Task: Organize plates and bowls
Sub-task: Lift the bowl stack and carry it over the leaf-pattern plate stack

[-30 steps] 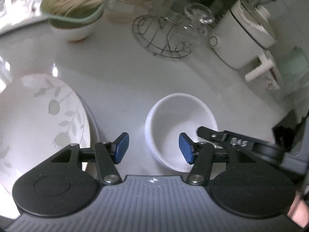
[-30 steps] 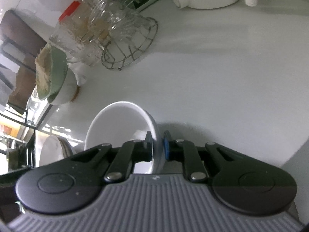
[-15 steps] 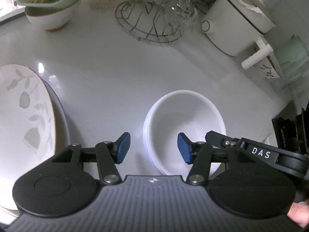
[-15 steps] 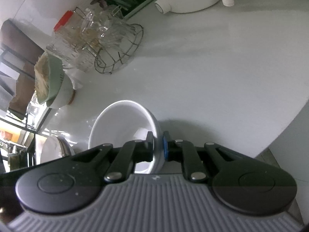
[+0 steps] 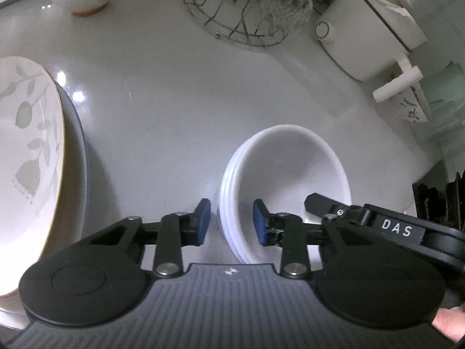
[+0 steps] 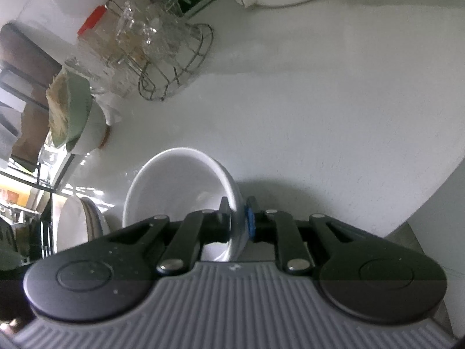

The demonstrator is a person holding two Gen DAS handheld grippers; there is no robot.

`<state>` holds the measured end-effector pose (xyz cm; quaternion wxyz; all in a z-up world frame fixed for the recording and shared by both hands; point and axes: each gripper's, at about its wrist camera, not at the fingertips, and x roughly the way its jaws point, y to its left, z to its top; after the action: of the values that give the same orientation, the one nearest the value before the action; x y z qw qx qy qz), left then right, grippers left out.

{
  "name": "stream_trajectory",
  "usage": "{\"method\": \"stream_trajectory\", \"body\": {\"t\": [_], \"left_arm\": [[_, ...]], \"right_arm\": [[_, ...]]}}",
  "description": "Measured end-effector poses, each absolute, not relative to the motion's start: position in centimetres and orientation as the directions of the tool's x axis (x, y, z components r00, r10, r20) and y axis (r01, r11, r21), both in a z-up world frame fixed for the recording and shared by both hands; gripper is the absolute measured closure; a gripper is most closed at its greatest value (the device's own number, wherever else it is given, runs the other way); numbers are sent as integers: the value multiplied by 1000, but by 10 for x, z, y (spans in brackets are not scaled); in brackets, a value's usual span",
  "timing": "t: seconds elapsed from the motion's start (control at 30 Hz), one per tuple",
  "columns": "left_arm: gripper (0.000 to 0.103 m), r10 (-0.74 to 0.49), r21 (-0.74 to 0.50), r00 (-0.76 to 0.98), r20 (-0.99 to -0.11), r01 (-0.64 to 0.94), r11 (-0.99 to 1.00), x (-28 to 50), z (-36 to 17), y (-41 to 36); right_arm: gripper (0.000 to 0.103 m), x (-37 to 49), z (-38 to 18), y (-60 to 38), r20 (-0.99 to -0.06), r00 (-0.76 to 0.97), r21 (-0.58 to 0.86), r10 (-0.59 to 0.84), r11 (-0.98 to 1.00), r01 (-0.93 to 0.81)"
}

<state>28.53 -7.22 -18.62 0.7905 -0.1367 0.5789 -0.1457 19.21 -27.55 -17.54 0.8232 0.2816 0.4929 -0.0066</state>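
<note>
On the white bench (image 5: 180, 110) I see the stack of white bowls (image 5: 279, 180) near the front edge, with the flowered plates (image 5: 29, 151) well to its left and the wire rack of glasses (image 5: 241, 11) behind it. My right gripper (image 6: 237, 222) has its jaws pinching the right rim of the top bowl (image 6: 180, 186). My left gripper (image 5: 231, 222) has its jaws just closing in, one blue pad on each side of the stack's left rim, not yet pressing it.
</note>
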Motion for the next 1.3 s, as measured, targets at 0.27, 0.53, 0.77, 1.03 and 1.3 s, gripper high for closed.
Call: {"method": "stream_trajectory", "body": {"t": [0.27, 0.53, 0.77, 1.03, 1.3], "left_arm": [[79, -392, -376, 285, -875, 112, 920, 280, -182, -73], [79, -433, -411, 246, -867, 139, 901, 276, -163, -66], [79, -441, -406, 239, -865, 182, 895, 272, -141, -61], [79, -448, -398, 248, -859, 228, 889, 257, -114, -55], [79, -485, -438, 262, -834, 220, 872, 242, -80, -35]], "right_arm": [[88, 188, -180, -272, -826, 497, 449, 266, 844, 295], [88, 170, -162, -268, -829, 506, 440, 239, 837, 326], [89, 156, -144, -264, -813, 529, 465, 242, 817, 341], [88, 140, -119, -254, -811, 537, 461, 233, 819, 341], [86, 121, -93, -246, -781, 572, 505, 252, 794, 340]]}}
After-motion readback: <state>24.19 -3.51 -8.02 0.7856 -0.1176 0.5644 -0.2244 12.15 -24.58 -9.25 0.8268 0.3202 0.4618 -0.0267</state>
